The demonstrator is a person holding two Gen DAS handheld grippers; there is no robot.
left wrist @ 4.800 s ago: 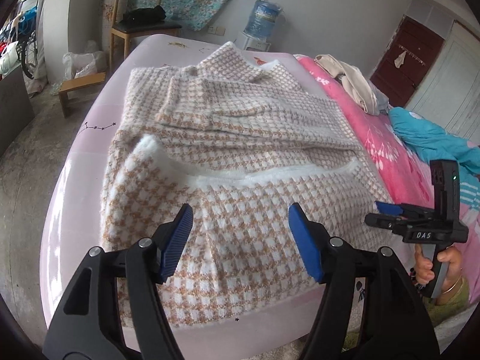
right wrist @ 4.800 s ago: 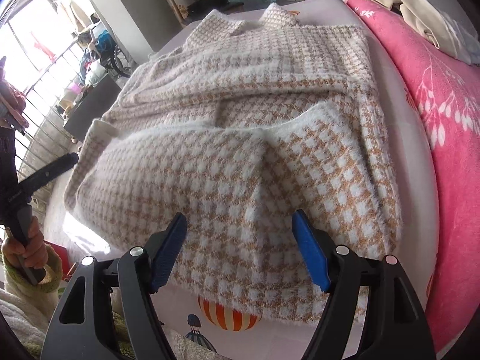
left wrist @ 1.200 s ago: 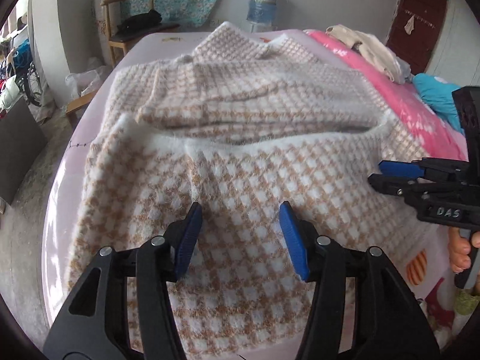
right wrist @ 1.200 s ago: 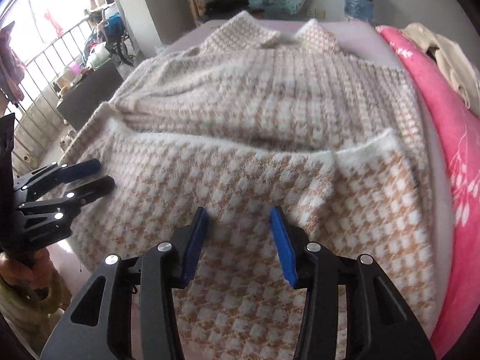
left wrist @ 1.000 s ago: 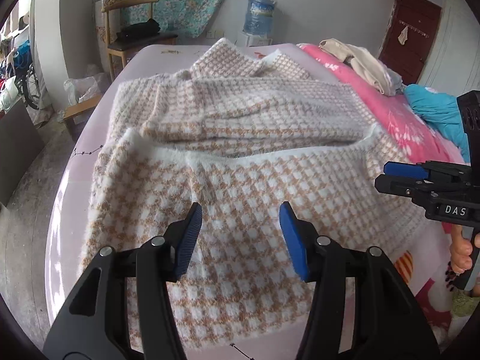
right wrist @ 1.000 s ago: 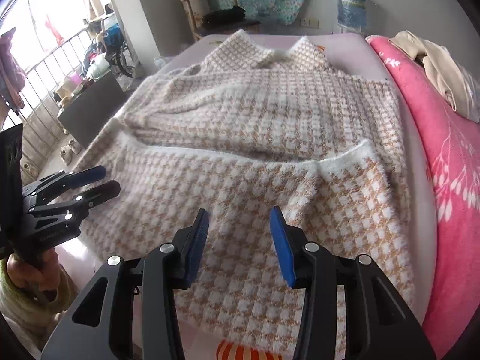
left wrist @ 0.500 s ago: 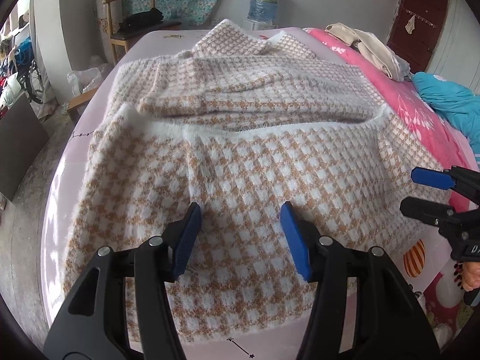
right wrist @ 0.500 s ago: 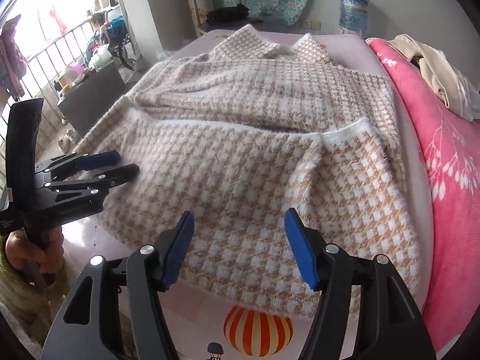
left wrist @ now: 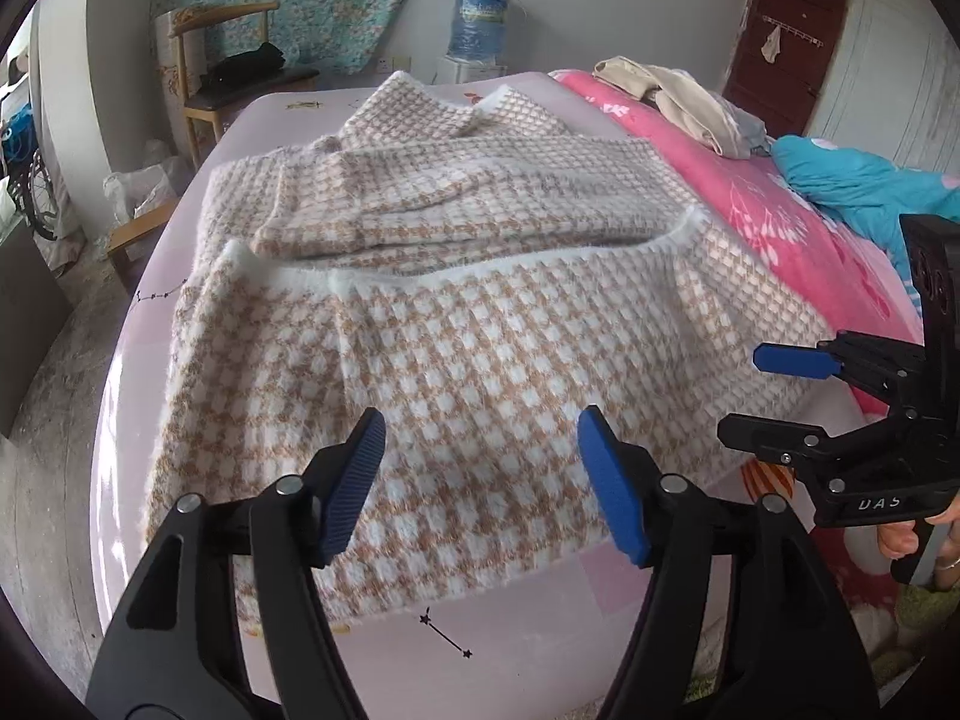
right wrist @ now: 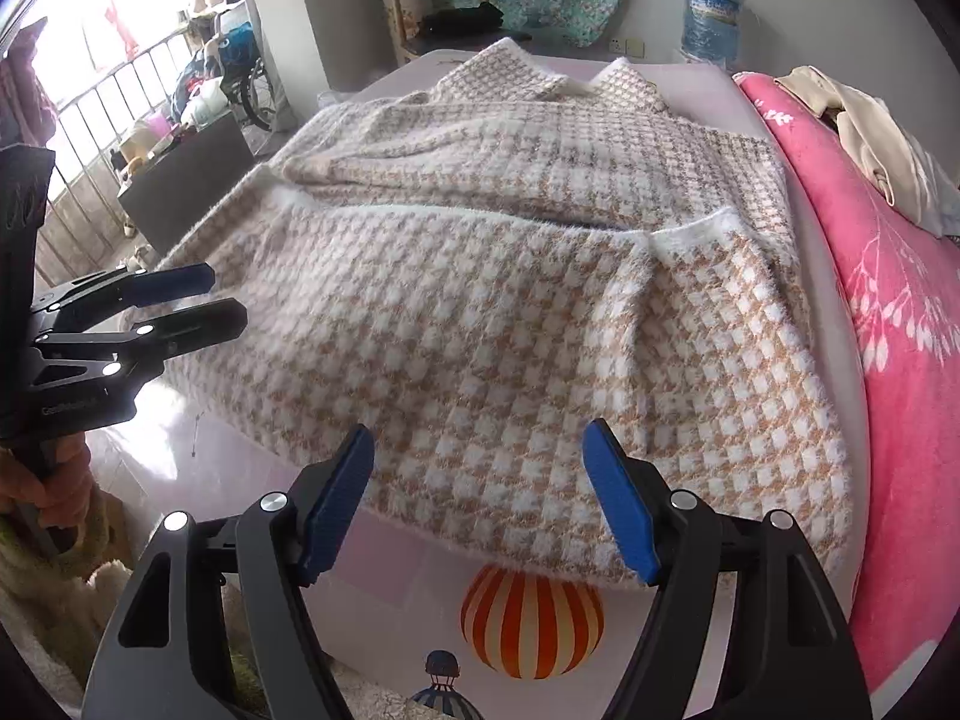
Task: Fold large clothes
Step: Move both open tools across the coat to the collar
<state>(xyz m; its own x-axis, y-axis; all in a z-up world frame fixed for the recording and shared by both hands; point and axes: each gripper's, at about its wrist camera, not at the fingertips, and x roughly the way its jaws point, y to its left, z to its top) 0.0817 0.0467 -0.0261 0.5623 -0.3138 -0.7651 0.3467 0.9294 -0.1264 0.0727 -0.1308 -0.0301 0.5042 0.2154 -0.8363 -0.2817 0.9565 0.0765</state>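
Note:
A large fuzzy tan-and-white houndstooth garment (left wrist: 480,312) lies on the bed, its near half folded up over the far half, sleeves folded across. It also shows in the right wrist view (right wrist: 510,300). My left gripper (left wrist: 480,480) is open and empty, hovering above the garment's near folded edge. My right gripper (right wrist: 477,498) is open and empty, just above the near edge on the right side. Each gripper shows in the other's view: the right one (left wrist: 780,396) at right, the left one (right wrist: 210,300) at left, both open.
The bed has a pale pink sheet (left wrist: 510,648) with a balloon print (right wrist: 531,624). A pink blanket (right wrist: 900,330), beige clothes (left wrist: 678,102) and a teal quilt (left wrist: 858,186) lie to the right. A wooden chair (left wrist: 228,84) and water jug (left wrist: 480,18) stand beyond.
Both grippers have opened wider and drawn back toward the near edge of the bed. The garment lies as before, released and folded in half.

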